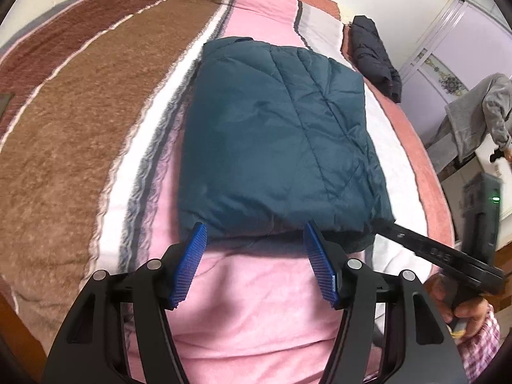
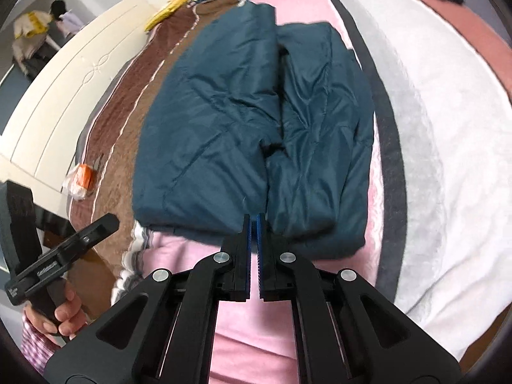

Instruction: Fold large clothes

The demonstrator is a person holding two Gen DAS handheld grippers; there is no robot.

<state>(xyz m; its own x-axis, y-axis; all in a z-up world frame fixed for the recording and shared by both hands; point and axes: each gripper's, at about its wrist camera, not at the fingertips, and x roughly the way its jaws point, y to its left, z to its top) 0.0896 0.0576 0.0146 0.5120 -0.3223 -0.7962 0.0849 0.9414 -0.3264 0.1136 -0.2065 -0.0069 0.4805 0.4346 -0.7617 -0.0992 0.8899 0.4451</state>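
Jacket [image 1: 275,134] lies folded just beyond left tongs [image 1: 254,240], spread empty; right tongs [image 2: 255,220] clenched, empty.

Bright even light, soft shadows; strong fisheye bending, dark vignetted corners; slight motion blur

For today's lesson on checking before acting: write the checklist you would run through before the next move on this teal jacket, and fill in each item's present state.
1. Teal jacket lies wholly on the bed blanket: ok.
2. Jacket folded into a compact bundle: ok.
3. Left gripper open, nothing between the pads: ok.
4. Right gripper shut and empty: ok.
5. Right gripper touching the jacket's near edge: cannot tell.
6. Fold finished: cannot tell.
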